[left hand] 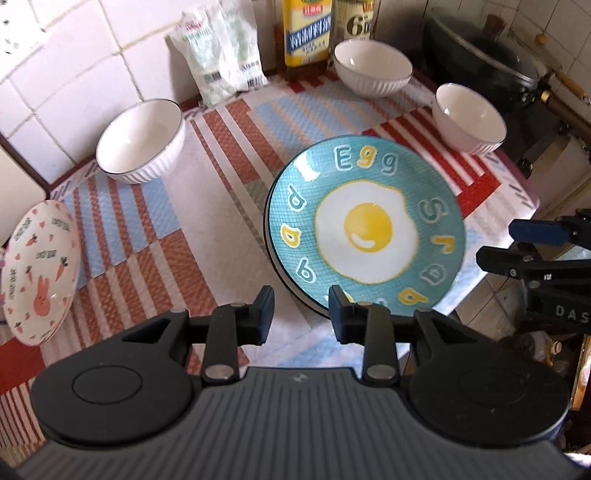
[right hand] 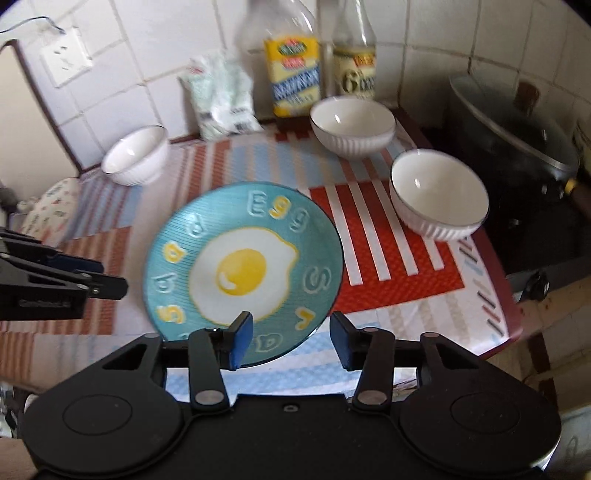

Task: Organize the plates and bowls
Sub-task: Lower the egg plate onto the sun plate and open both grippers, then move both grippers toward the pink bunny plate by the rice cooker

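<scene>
White wall tiles backed a bench point(left hand: 229, 206) under a striped mat. At frame center lay the egg plate point(left hand: 365, 225), just beyond both spread, empty jaws: the left gripper point(left hand: 301, 314) and right gripper point(right hand: 291, 341) each straddled its near rim.

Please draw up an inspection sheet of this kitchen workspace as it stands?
Surface: striped red, blue and white woven mat covers the counter.
Job's things: teal fried-egg plate on another dish; three white ribbed bowls apart; white carrot-and-rabbit plate at the mat's left edge.
Clutter: white-green packet, yellow-labelled bottle, clear bottle.
Grippers: left hand-held gripper and right hand-held gripper open, empty.
Cables: thin wire at wall socket.
Surroundings: white tiled wall, lidded black pan.
</scene>
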`<state>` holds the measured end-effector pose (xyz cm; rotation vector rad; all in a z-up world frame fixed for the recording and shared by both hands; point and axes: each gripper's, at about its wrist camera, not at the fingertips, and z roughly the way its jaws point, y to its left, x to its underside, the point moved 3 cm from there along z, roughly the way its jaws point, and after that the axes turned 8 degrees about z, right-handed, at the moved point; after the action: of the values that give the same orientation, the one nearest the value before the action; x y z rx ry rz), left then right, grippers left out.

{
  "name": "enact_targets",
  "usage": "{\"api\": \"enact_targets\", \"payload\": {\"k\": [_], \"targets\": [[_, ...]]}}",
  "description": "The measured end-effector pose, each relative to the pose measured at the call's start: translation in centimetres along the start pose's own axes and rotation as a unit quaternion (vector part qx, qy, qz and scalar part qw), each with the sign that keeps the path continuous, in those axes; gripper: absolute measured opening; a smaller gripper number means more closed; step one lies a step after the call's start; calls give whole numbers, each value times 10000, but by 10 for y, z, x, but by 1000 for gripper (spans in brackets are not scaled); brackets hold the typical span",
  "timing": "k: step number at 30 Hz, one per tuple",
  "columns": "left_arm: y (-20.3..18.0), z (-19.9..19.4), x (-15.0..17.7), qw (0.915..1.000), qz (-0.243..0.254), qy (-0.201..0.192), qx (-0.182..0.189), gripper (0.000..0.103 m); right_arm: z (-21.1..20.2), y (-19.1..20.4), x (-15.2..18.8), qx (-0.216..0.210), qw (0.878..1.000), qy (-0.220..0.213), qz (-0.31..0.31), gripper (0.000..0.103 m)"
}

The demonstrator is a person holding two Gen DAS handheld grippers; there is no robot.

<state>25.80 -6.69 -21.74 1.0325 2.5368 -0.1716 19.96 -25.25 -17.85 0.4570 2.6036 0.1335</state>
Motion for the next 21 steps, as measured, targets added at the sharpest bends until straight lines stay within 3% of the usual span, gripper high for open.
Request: {"api": "enact_targets", "payload": {"k": [5,14,21], "targets": [[-11,-34,3,9992,-307,-161,218,35,-33,13,-9,-166,9994,46,-302,58],[-3,-88,25,9971,-560,-477,-174,41,-78,41,-15,-294,9934,18,-1110,68],[10,-130,56,9922,-682,-868,-576,41,-109,72,-9,-442,9792,-275,-1959,68]]}}
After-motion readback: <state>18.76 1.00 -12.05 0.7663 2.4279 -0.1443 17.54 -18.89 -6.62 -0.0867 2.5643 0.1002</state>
